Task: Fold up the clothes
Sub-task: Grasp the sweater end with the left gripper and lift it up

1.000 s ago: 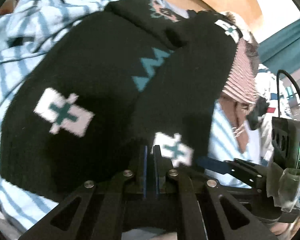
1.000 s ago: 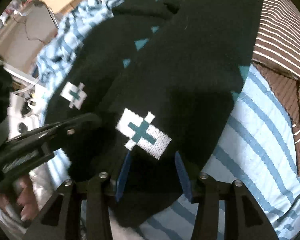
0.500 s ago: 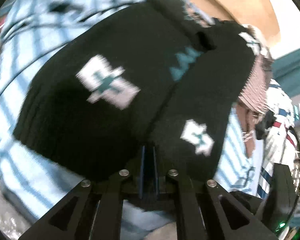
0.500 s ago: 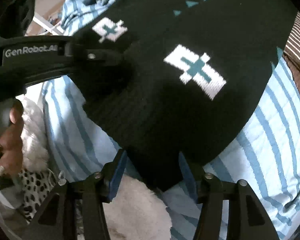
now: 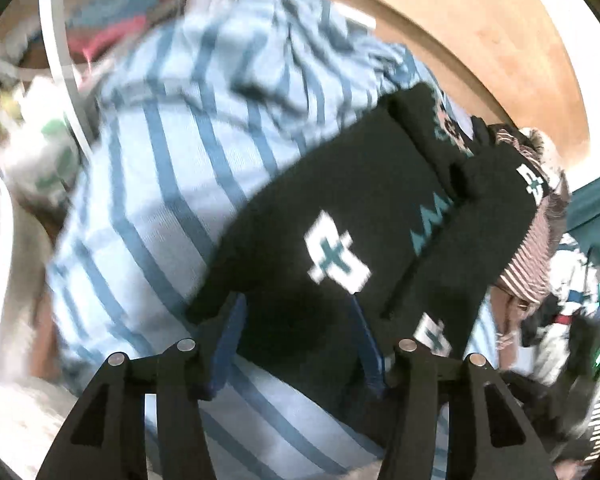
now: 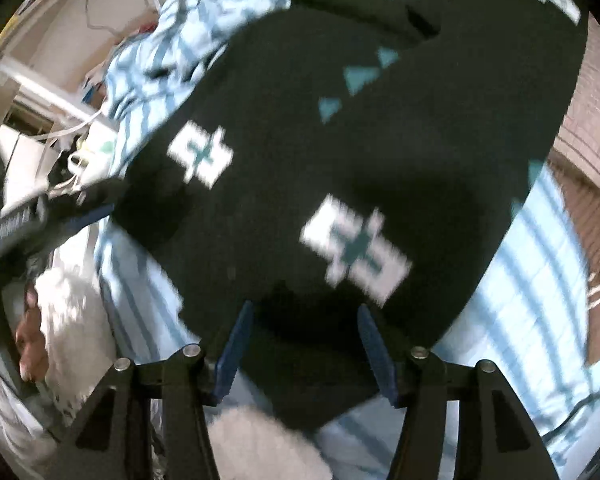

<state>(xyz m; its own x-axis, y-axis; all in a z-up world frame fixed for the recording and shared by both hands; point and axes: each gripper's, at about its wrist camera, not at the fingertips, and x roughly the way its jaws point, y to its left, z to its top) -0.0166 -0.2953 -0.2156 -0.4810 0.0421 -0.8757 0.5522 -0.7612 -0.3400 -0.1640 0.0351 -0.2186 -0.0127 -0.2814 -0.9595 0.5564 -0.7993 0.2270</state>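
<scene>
A black knitted sweater point(image 5: 380, 208) with white-and-teal cross motifs lies folded on a light blue striped garment point(image 5: 148, 184). My left gripper point(image 5: 296, 312) is open, its blue pads spread over the sweater's near edge with nothing gripped. In the right wrist view the same sweater point(image 6: 340, 140) fills the middle. My right gripper point(image 6: 304, 320) is open too, its blue fingers point(image 6: 236, 344) straddling the sweater's near hem. The left gripper point(image 6: 40, 220) shows at the left edge of that view, beside the sweater's left corner.
A brown and white striped garment point(image 5: 536, 248) lies right of the sweater, also seen as the striped garment point(image 6: 588, 128). A fluffy white item point(image 6: 68, 312) and a hand point(image 6: 28, 344) are at the lower left. White furniture and cables point(image 6: 60, 120) stand behind.
My left gripper has opened and let go of the sweater, pulling back to its near left edge. The right gripper stays open and has shifted slightly over the hem.
</scene>
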